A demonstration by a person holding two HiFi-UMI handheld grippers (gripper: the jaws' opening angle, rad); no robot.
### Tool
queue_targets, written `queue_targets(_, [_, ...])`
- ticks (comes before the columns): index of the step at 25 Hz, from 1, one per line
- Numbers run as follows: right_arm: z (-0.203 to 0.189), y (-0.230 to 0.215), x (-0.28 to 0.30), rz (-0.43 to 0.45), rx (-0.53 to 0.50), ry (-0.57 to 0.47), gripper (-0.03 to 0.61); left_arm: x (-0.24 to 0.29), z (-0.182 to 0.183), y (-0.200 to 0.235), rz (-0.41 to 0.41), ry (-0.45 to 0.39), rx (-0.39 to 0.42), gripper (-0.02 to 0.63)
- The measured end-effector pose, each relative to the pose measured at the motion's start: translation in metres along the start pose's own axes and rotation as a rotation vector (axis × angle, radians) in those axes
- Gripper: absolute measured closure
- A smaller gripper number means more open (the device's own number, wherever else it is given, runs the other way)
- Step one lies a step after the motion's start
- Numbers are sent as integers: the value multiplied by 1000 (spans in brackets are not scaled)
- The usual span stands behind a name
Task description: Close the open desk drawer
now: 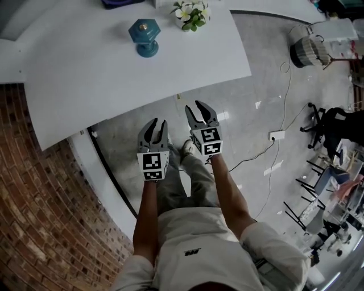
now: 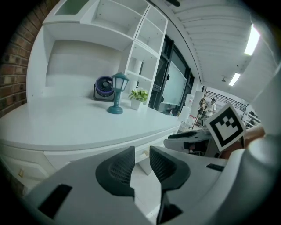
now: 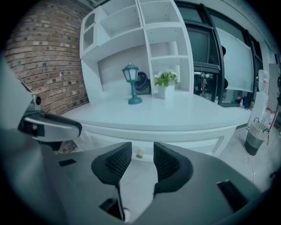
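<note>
The white desk (image 1: 114, 74) fills the upper left of the head view. Its drawer front (image 3: 184, 143) carries a small pale knob (image 3: 139, 153) and looks flush with the desk's front; no drawer juts out from under the top. The same knob (image 2: 145, 153) shows just beyond the jaws in the left gripper view. My left gripper (image 1: 156, 122) and right gripper (image 1: 199, 105) hang side by side in front of the desk edge, clear of it. On both, only a narrow gap shows between the jaws, with nothing in it.
A teal lantern lamp (image 1: 145, 37) and a potted plant (image 1: 190, 12) stand on the desk top, with a small fan (image 2: 104, 88) behind them. A brick wall (image 1: 34, 216) is at the left. On the floor at the right are a waste basket (image 1: 307, 51), a power strip (image 1: 277, 135) and chairs (image 1: 335, 128).
</note>
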State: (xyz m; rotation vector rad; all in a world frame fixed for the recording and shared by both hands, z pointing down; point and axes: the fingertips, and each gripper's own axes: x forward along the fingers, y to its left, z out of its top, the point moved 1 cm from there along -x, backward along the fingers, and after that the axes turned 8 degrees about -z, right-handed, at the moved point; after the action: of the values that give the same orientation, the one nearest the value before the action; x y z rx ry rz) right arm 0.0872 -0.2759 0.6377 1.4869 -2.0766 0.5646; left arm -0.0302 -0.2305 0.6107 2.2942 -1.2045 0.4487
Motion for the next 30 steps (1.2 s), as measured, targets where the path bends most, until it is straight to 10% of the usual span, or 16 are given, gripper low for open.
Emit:
queue_targets(14, [106, 13, -159, -33, -122, -212, 426, -83, 96, -45, -16, -166, 119, 471])
queue_targets(30, [136, 7, -164, -14, -117, -264, 426, -78, 113, -44, 1, -169, 143, 454])
